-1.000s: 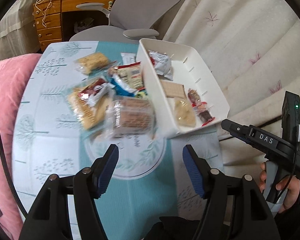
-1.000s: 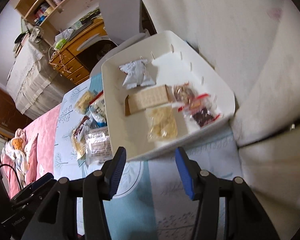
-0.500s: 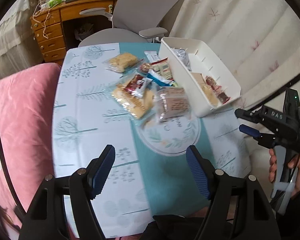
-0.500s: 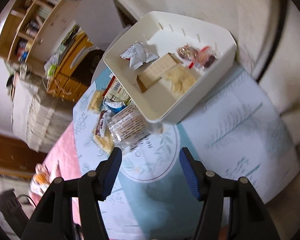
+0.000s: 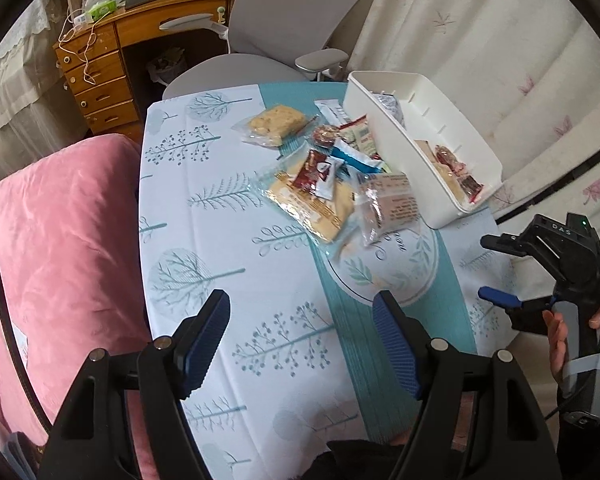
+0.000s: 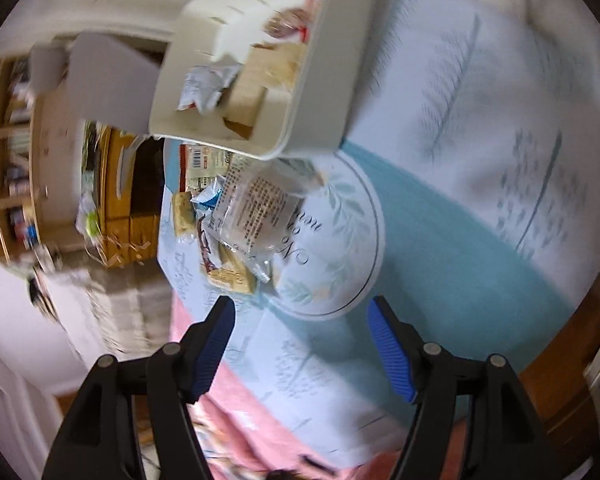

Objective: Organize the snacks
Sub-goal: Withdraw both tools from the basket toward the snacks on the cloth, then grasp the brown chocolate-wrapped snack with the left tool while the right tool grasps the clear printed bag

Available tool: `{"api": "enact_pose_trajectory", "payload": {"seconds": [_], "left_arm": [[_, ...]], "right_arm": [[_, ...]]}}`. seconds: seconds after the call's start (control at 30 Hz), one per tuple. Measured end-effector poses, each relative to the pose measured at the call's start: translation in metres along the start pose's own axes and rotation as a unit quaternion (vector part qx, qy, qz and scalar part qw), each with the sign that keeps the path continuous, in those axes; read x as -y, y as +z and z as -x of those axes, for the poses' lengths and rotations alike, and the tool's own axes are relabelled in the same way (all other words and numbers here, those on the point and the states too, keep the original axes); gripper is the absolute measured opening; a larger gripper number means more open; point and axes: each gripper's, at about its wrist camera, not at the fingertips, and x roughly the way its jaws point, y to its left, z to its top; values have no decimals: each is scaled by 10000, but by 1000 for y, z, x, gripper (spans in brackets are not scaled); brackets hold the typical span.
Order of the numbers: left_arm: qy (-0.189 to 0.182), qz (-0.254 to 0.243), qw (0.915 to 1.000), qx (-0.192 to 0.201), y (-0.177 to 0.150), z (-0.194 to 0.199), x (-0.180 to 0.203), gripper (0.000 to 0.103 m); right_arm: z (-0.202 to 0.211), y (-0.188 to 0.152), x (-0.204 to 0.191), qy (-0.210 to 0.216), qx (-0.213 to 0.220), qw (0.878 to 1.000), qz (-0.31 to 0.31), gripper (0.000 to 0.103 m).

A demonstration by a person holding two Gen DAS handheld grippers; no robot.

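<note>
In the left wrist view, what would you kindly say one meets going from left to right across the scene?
Pink cushion → pale biscuit packet → white bin → right claw

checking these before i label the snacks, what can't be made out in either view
- Left wrist view: most of what lies in the white bin is hidden by its near wall.
- Left wrist view: wrappers low in the snack pile are covered by packets on top.
- Right wrist view: motion blur smears the packet print.
- Right wrist view: the bin's far end is cut off by the top edge.
</note>
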Motion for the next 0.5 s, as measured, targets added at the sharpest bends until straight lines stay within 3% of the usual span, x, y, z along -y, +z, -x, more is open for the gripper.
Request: {"api": "enact_pose_trajectory", "payload": {"seconds": [0.23,0.5], "left_arm": [[254,-156,9995,-88,32,-25,-1,74],[378,-498,9977,-246,66,-74,9,75]], "right_arm": [[-23,5,-9,114,90,9969,-778,69],[-59,8,-18,218,253,9850,-1692,69]]}}
